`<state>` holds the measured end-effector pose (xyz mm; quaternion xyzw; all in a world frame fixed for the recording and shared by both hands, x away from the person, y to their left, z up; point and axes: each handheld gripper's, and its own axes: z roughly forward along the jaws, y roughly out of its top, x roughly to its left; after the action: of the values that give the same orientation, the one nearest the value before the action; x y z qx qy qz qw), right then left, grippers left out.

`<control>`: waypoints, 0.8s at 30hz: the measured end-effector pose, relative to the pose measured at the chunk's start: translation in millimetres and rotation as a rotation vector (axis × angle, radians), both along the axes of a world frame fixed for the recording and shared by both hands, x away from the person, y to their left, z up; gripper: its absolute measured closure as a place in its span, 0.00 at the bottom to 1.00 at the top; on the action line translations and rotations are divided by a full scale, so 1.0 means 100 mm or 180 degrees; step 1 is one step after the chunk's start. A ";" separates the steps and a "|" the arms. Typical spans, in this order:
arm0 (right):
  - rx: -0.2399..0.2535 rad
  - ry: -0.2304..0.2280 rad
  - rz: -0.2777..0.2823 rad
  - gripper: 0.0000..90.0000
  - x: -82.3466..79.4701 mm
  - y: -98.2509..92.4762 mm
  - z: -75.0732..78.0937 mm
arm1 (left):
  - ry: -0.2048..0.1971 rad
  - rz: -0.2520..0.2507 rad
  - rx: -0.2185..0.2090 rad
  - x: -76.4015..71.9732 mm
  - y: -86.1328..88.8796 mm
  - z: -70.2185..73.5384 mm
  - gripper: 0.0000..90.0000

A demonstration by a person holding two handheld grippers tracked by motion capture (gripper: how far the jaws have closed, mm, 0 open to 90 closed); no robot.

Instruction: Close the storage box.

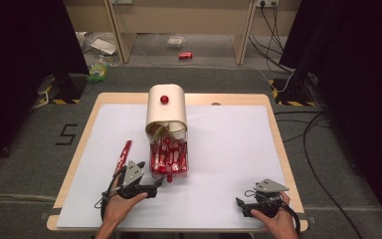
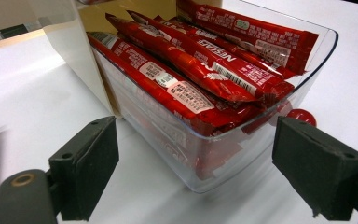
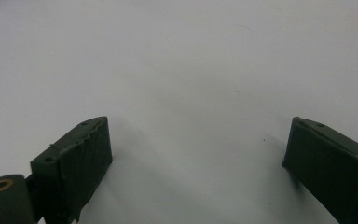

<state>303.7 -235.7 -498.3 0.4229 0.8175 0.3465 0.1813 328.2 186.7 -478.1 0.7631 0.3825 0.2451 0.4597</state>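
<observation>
Near the middle of the table [image 1: 229,164], a little toward its left edge, the clear drawer [image 2: 223,154] stands pulled out of the cream dispenser box [image 1: 166,112], which has a red knob [image 1: 164,99] on its top. The drawer is packed with red coffee sticks [image 2: 200,65] lying lengthwise, some heaped above the rim. A small red knob [image 2: 302,115] sits on the drawer's front, toward the near edge of the table. My left gripper [image 2: 193,168] is right at that front: its jaws stand wide apart, one on each side of the drawer's corner, and they hold nothing. I cannot tell whether either pad touches the plastic. One loose stick [image 1: 123,156] lies on the white mat between the drawer and the left edge of the table.

My right gripper [image 1: 248,204] rests by the near right corner, well apart from the drawer, its jaws spread wide over bare mat with nothing between them.

I judge the step in hand to be taking hold at the drawer's front. To do it well I should centre the jaws on what I mean to grip, either the small knob or a single stick's end, not the wide corner. The drawer is light and its wall slick, so I should close slowly and squarely, or it may skid or twist on the mat. The heaped sticks could spill if I jolt it.
</observation>
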 end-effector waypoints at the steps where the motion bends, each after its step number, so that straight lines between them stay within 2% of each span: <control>1: 0.0000 0.0009 0.0001 0.08 0.00 0.00 0.00 | -0.0004 0.0004 -0.0008 0.01 0.00 0.00 0.16; 12: -0.0001 0.0015 0.0001 0.08 0.00 0.00 0.00 | 0.0028 0.0031 -0.0016 0.09 0.00 -0.02 0.16; 24: 0.0002 0.0012 0.0001 0.08 0.00 0.00 0.00 | 0.0079 0.0132 -0.0097 0.26 0.02 -0.07 0.16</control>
<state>303.8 -235.5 -498.2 0.4234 0.8178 0.3460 0.1796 353.9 188.3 -484.8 0.7509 0.4075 0.2393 0.4614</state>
